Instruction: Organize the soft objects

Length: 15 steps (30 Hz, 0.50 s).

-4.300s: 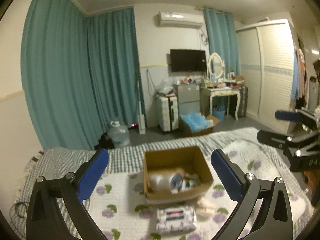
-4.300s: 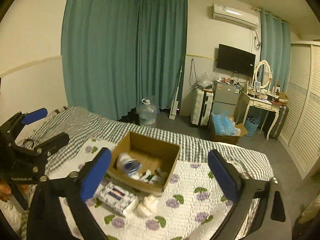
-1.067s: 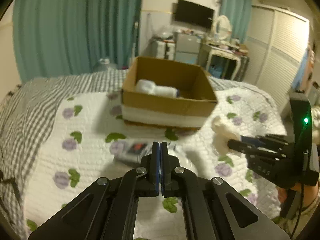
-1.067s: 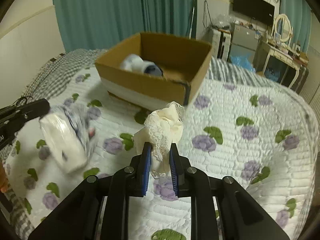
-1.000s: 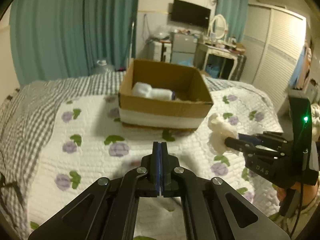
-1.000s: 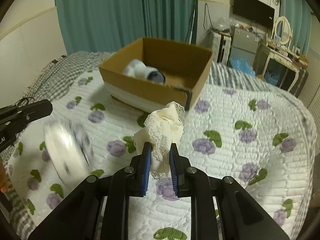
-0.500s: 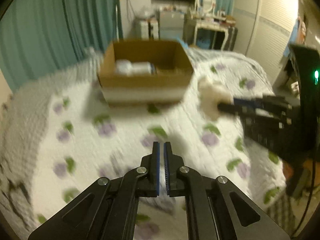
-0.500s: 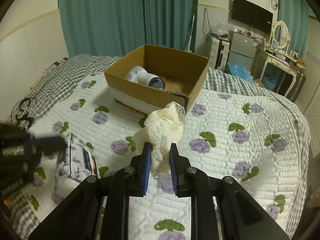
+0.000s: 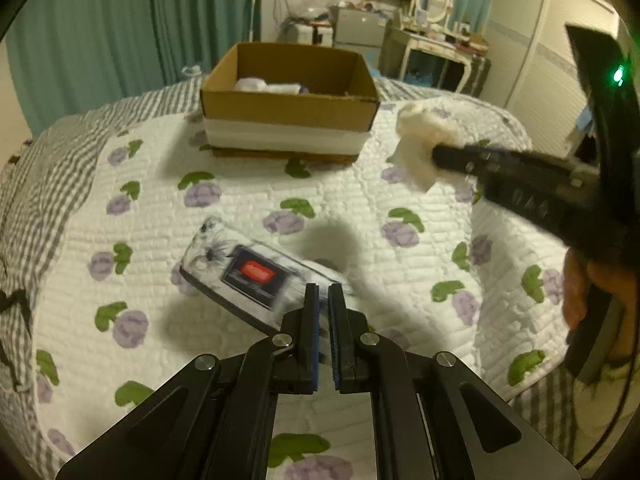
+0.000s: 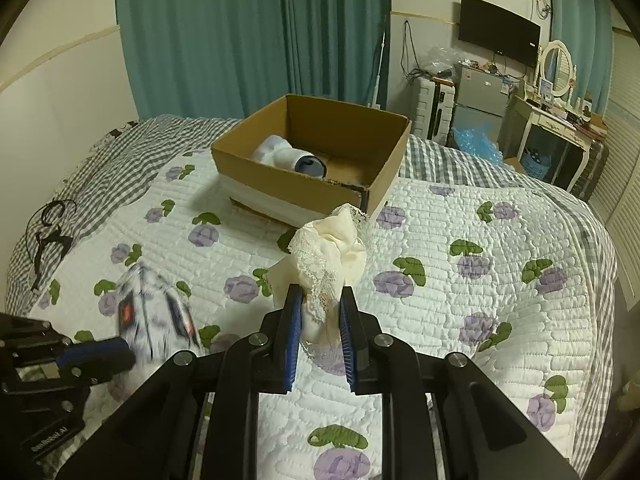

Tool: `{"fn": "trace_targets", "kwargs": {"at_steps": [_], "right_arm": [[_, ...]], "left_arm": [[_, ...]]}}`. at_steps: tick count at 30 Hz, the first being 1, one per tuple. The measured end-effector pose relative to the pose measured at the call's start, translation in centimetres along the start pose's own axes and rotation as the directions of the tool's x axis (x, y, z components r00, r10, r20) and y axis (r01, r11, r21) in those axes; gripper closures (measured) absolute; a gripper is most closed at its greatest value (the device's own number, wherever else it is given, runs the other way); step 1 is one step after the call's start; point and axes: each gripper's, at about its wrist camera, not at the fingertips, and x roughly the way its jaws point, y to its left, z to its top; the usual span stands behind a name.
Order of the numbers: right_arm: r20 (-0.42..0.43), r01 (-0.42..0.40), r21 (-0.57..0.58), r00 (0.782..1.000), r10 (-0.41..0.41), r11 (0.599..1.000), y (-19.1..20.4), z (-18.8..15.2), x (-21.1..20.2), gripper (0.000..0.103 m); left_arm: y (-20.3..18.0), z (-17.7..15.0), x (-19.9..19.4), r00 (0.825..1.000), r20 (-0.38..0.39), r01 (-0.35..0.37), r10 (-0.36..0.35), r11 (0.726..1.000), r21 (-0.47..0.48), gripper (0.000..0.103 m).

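Two grippers — right gripper (image 10: 319,300) clamps lace cloth (image 10: 328,248) | left gripper (image 9: 323,296) near-closed, pinching tissue pack's (image 9: 244,272) edge

Cream lace-edged cloth (image 10: 328,256), bunched into a soft wad and pinched at its lower end, held above the quilt just in front of the box. Tissue pack (image 9: 256,276), a flat white packet with a dark label and red patch, blurred, tilted above the quilt. Cardboard box (image 10: 384,168), open-topped, containing a rolled white sock (image 10: 286,156).
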Motion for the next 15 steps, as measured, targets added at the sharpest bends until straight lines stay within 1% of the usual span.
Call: {"fn": "trace_targets", "kwargs": {"at_steps": [4, 8, 10, 13, 15], "right_arm": [[0.002, -0.006, 0.011, 1.000, 0.006, 1.000, -0.5, -0.5, 0.0, 0.086], [0.011, -0.012, 0.035, 1.000, 0.012, 0.999, -1.3, -0.6, -0.2, 0.086], [0.015, -0.014, 0.046, 1.000, 0.014, 0.999, -1.8, -0.8, -0.3, 0.086], [0.018, -0.019, 0.056, 1.000, 0.018, 0.998, -2.3, -1.1, -0.2, 0.086], [0.018, -0.024, 0.060, 1.000, 0.023, 0.998, -2.4, -1.3, -0.2, 0.086]], "left_arm": [[-0.4, 0.6, 0.0, 0.998, 0.012, -0.062, 0.062, 0.998, -0.006, 0.095], [-0.6, 0.3, 0.4, 0.992, 0.002, -0.125, 0.125, 0.992, -0.015, 0.095], [-0.6, -0.1, 0.5, 0.993, 0.004, -0.121, 0.121, 0.992, -0.022, 0.095], [-0.9, -0.6, 0.1, 0.994, 0.035, -0.102, 0.103, 0.995, -0.020, 0.095], [-0.8, -0.8, -0.2, 0.989, 0.067, -0.127, 0.128, 0.992, -0.030, 0.095]]}}
